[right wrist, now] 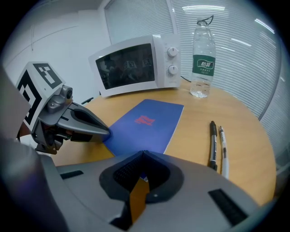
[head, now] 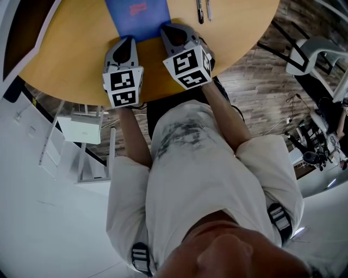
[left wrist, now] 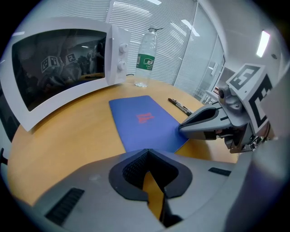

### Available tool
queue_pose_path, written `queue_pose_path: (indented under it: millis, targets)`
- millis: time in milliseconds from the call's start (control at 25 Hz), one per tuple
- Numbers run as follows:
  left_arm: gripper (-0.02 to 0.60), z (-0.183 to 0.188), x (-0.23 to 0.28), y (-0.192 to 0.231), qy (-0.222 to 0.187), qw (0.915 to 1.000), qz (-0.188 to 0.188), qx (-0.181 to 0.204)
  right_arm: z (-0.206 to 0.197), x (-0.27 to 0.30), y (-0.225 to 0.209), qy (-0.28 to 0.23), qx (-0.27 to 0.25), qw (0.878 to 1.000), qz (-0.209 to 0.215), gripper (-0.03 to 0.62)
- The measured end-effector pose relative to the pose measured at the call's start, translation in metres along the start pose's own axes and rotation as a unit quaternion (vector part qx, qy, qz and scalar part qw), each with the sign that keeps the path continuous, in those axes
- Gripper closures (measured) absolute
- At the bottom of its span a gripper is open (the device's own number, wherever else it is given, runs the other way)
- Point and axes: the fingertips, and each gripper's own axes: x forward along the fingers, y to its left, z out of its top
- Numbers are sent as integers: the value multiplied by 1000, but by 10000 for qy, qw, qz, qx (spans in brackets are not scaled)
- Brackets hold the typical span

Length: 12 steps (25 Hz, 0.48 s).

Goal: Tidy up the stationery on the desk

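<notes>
Nearest us, our left tool [left wrist: 147,152] and right tool [right wrist: 143,154] are both pinched closed with nothing in them. Their tips sit side by side at the near edge of the blue notebook [head: 136,13]. The notebook lies flat on the desk [head: 70,54], just ahead of us. Past it to the right, two pens [right wrist: 212,145] lie loose, side by side. Farther back stand a water bottle [right wrist: 202,59] and a microwave [right wrist: 136,68]. We judge the tidying barely begun: notebook and pens are ungathered, so all the sorting is left.
</notes>
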Motion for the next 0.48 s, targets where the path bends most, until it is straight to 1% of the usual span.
queue_pose_path:
  millis: [480]
  targets:
    - [574,12,18,-46,18,9996,-274,81,-23,-23,-40,77,165,9997,-188,531]
